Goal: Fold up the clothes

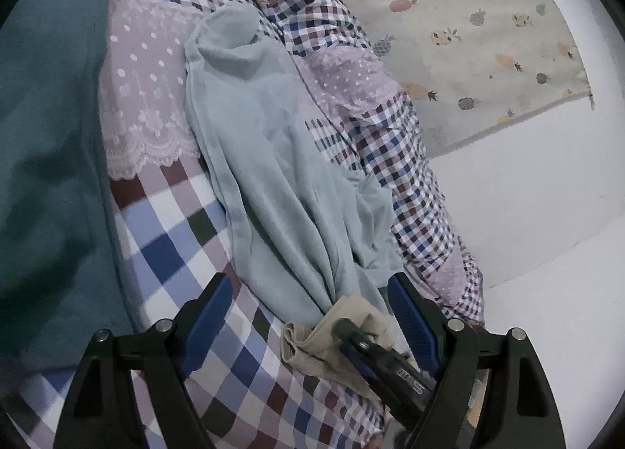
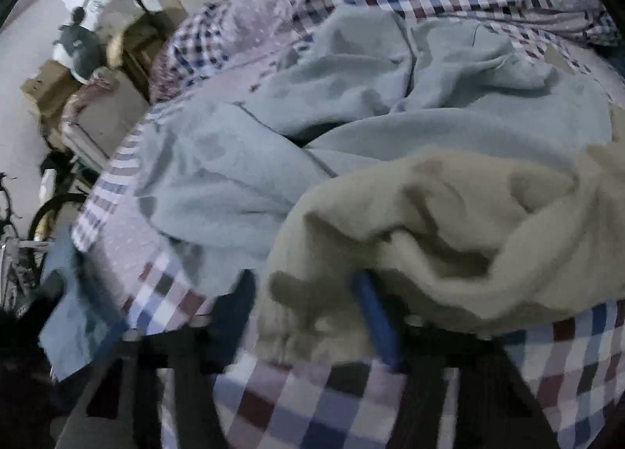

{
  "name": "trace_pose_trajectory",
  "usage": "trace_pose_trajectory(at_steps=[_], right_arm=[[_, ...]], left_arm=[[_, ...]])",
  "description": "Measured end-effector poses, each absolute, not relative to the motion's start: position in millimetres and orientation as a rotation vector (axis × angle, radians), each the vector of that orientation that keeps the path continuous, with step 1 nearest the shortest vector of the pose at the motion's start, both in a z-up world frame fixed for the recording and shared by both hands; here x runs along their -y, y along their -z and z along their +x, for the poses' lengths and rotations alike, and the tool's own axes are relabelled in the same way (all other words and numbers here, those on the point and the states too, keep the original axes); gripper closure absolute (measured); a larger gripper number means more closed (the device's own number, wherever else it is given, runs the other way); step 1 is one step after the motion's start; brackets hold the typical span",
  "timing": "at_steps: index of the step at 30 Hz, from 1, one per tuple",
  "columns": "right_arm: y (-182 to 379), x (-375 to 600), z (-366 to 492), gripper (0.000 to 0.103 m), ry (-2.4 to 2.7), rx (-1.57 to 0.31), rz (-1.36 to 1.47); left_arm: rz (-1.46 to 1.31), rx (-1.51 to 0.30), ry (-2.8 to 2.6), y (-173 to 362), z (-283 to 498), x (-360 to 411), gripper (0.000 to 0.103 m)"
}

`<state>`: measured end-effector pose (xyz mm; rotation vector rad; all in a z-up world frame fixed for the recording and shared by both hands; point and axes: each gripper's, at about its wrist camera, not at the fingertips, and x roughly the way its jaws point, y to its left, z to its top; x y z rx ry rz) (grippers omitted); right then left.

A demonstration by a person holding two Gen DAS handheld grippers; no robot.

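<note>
On the checked bed (image 1: 164, 238) the left gripper (image 1: 308, 316) hovers with jaws apart. A crumpled blue garment (image 1: 273, 160) lies mid-bed. Right of it, the right gripper (image 1: 363, 347) is clamped on a beige cloth (image 2: 449, 222); lifting could drag the blue one along.

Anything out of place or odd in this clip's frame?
Mostly untidy: the pale blue garment lies crumpled in a long heap on the checked bedspread, bunched with a beige cloth where the right gripper grips. Nothing looks damaged or spilled.
</note>
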<state>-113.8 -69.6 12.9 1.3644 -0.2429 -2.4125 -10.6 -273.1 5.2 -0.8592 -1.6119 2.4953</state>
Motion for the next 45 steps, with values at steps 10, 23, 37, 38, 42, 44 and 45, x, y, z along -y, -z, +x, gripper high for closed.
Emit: trace_pose_trajectory(at_steps=[10,23,37,38,42,44,45], right_arm=[[-102,-42,-36,0.102,2.619,0.54,1.03],[-11,-296,176,0.098,2.905,1.075,1.59],[-62,-165,39,0.063,2.801,-0.051,1.319],[-60,-155,19,0.064,2.776,-0.123,1.315],[-37,-120,-41,0.064,2.709,-0.451,1.333],[-18,-106,-69,0.064,2.678,-0.597,1.371],[-8,-101,-81,0.066,2.66,-0.635,1.397]], left_arm=[[-0.855,1.629,-2.418,-4,-6,290,0.018],[-0.971,1.091,-2.299,-32,-2,172,0.018],[-1.193,0.787,-2.115,-1,0,45,0.018],[-1.199,0.821,-2.111,2,-1,48,0.018],[-1.206,0.962,-2.103,13,-11,62,0.018],[-1.204,1.011,-2.101,16,-14,68,0.018],[-1.204,1.028,-2.097,17,-16,70,0.018]])
